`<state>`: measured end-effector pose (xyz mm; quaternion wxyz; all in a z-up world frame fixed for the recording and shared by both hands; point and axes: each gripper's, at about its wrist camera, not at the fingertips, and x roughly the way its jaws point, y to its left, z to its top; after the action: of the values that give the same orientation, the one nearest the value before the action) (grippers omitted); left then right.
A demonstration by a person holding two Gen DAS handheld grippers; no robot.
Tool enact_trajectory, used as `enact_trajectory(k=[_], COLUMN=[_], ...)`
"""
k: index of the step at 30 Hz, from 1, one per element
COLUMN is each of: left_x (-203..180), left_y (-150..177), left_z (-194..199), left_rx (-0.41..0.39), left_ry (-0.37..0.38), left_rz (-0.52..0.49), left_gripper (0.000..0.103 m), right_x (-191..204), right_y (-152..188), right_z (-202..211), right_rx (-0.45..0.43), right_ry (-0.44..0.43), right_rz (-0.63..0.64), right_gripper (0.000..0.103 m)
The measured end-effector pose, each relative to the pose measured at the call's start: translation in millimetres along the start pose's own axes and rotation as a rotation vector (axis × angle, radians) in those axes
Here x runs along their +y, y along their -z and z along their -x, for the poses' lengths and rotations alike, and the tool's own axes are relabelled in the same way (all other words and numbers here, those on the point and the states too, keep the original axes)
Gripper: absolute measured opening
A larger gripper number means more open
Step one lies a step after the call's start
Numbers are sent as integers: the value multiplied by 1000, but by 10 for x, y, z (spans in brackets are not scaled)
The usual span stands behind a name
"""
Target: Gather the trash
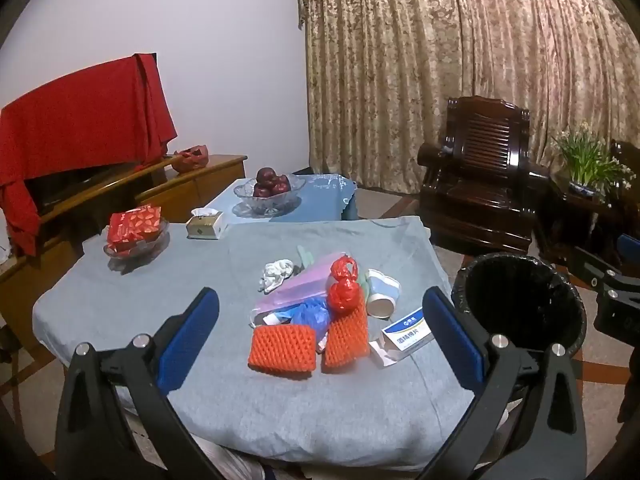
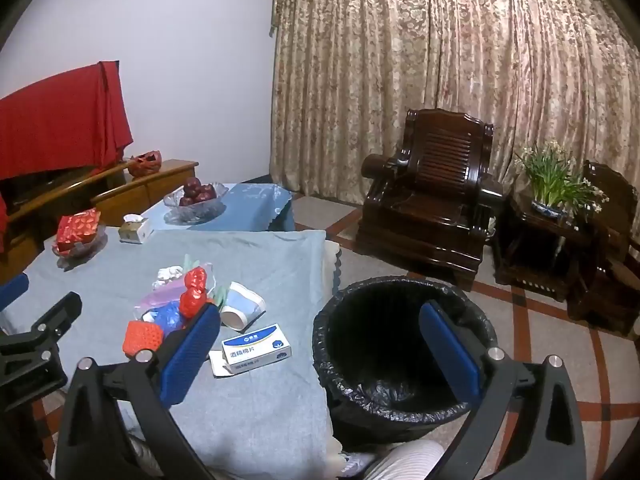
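From the left wrist, the left gripper (image 1: 320,336) hangs spread wide and empty, with the trash pile (image 1: 320,312) on the bench (image 1: 120,304) straight ahead between its fingers. From the right wrist, the right gripper (image 2: 320,352), equally spread and empty, faces the black-lined bin (image 2: 396,344), the pile lying off to its left, so the left hand looks nearer.

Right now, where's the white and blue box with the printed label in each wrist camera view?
Left wrist: white and blue box, lower right of centre, at the right end of the trash pile.
Right wrist: same box, lower left of centre, beside the gripper's left finger.
Shared landmark: black-lined trash bin, just right of the box.
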<state>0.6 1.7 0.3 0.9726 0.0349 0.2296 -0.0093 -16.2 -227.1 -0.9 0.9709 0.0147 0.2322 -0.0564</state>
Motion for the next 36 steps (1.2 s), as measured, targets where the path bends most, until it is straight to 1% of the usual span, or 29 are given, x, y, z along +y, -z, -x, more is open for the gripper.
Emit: enact_trajectory(k=[2, 3, 12, 15, 19, 36], left_x=[18, -1, 86, 85, 19, -38], left_y=[-6, -14, -42, -50, -52, -34], left_z=[-6, -11, -19, 31, 15, -28], left_rx=[1, -4, -5, -7, 1, 8], left_ry=[1, 1, 5, 6, 0, 1], left_rz=[9, -6, -7, -3, -5, -18], left_gripper=[98, 98, 98, 98, 98, 98], right_x=[0, -1, -1, -62, -47, -58], right_y=[-2, 0, 29, -76, 9, 62], right_z=[-3, 2, -19, 55, -6, -64], right_rx=[1, -4, -7, -1, 6, 10], right_ry=[1, 1, 5, 10, 19, 21], right_rz=[1, 0, -5, -5, -4, -10], right_gripper=[97, 97, 97, 97, 97, 97])
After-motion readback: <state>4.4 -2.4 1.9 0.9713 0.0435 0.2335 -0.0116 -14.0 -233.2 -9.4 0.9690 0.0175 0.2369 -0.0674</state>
